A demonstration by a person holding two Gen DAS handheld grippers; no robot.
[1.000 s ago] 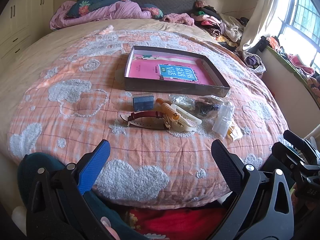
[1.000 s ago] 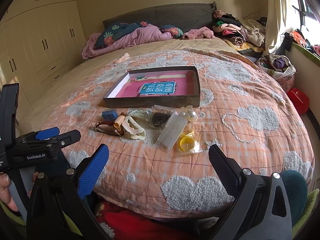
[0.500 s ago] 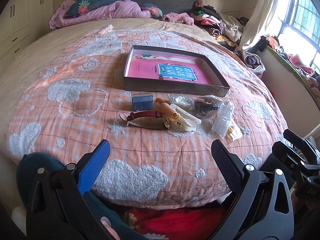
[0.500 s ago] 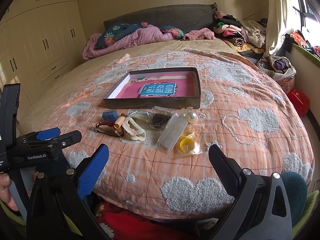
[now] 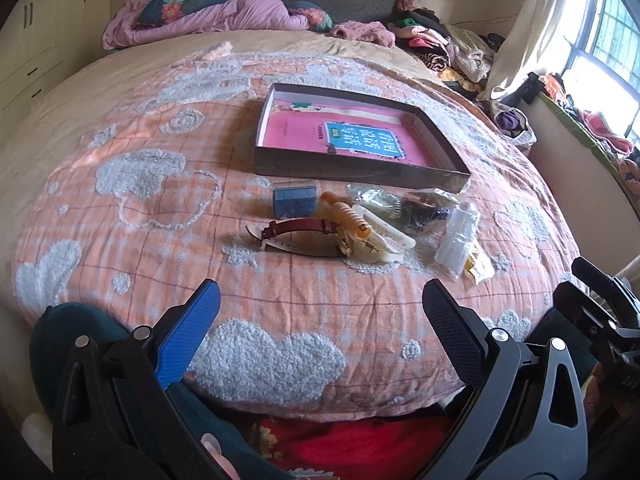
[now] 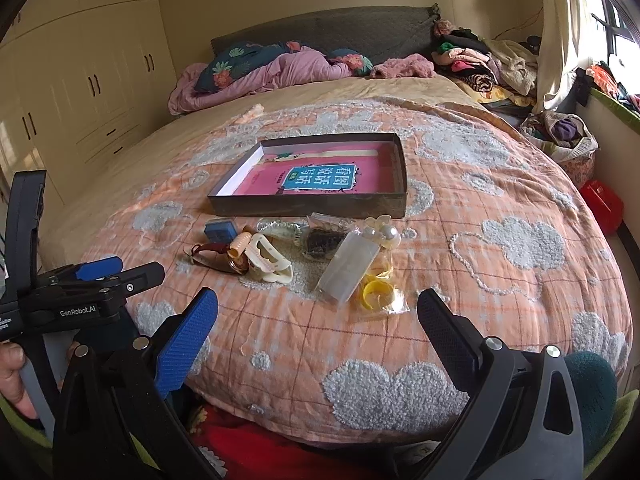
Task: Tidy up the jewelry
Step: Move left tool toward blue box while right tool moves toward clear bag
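Observation:
A shallow dark box [image 5: 352, 170] [image 6: 304, 204] with a pink book inside lies on the bed. In front of it lies a cluster: a small blue box [image 5: 294, 201] [image 6: 219, 231], a watch with a red strap [image 5: 298, 227] [image 6: 212, 249], an orange hair clip [image 5: 347, 216], a cream hair claw [image 5: 382, 236] [image 6: 268, 260], clear bags of jewelry [image 5: 424, 208] [image 6: 324, 240], a clear packet [image 5: 458, 238] [image 6: 348, 268] and yellow rings in a bag [image 6: 376, 292]. My left gripper [image 5: 318, 324] is open and empty, short of the cluster. My right gripper [image 6: 318, 330] is open and empty, also short of it.
The bed carries an orange checked quilt with white cloud patches [image 5: 264, 356]. Pillows and a pink duvet [image 5: 208, 12] lie at the headboard. Piled clothes [image 6: 480, 64] sit at the far right. Wardrobes [image 6: 80, 80] stand on the left. A red bin [image 6: 604, 208] stands right of the bed.
Both views have drifted very slightly. Both grippers stay open and the items on the quilt have not moved.

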